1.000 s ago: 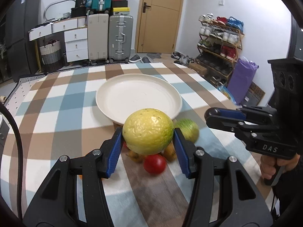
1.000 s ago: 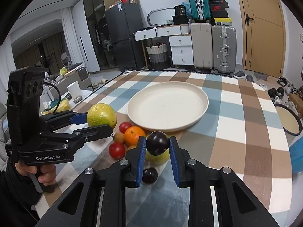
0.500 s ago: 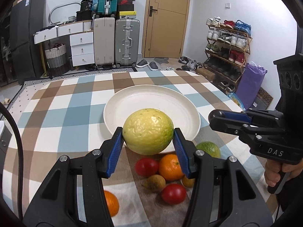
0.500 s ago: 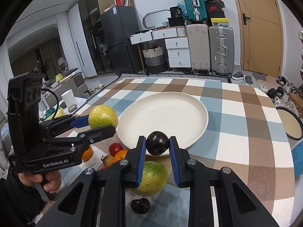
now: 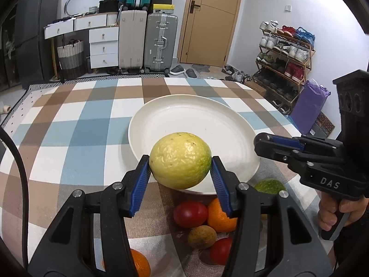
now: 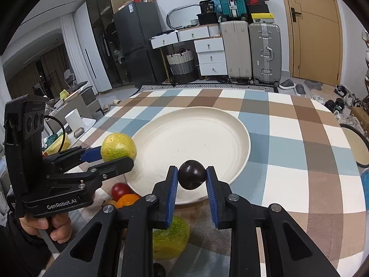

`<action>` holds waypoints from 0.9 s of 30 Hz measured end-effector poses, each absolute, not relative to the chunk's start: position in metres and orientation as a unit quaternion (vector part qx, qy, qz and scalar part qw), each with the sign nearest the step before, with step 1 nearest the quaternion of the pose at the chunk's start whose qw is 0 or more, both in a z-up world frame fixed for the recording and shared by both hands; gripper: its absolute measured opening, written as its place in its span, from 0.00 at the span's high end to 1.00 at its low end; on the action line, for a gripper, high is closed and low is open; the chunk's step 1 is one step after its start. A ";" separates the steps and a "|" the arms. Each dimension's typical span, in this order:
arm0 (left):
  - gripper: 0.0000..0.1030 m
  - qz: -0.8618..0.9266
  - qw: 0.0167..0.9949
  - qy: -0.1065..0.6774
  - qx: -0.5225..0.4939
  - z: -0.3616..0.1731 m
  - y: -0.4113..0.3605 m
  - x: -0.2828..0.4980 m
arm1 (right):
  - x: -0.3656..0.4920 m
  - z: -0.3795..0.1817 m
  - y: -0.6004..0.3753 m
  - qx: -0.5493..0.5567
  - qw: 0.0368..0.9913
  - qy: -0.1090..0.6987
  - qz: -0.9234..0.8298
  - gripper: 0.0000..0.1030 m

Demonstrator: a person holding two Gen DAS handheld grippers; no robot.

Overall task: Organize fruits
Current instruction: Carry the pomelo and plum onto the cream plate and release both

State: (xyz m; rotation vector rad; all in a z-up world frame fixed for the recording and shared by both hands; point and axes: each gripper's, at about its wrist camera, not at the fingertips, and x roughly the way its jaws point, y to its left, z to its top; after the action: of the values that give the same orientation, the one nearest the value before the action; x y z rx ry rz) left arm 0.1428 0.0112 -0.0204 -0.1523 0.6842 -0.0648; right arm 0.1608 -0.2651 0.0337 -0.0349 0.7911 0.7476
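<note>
Dark plum only in right view, between right jaws

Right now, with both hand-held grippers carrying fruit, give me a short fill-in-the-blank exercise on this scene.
1. The left hand-held gripper grips a round ____ fruit.
2. The right hand-held gripper grips a small dark ____ fruit.
3. Both fruits hang over the near rim of the round cream ____, which holds no fruit yet.
4. The red tomatoes lie on the ____ tablecloth.

Missing words: yellow-green; purple; plate; checked
</note>
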 end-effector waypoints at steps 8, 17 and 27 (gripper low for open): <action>0.52 -0.033 0.937 0.340 -0.071 -0.022 0.011 0.144 | 0.168 0.025 -0.262 -0.019 0.848 0.395 0.352 0.75; 0.52 -0.034 0.934 0.347 -0.072 -0.023 0.011 0.148 | 0.167 0.018 -0.256 -0.035 0.849 0.394 0.351 0.73; 0.50 -0.037 0.939 0.336 -0.064 -0.021 0.009 0.142 | 0.162 0.024 -0.264 -0.020 0.854 0.380 0.355 0.49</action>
State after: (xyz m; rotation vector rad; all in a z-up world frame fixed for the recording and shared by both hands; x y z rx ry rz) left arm 0.1421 0.0087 -0.0213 -0.1304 0.6860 -0.0763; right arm 0.1621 -0.2641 0.0243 -0.0415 0.7986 0.7459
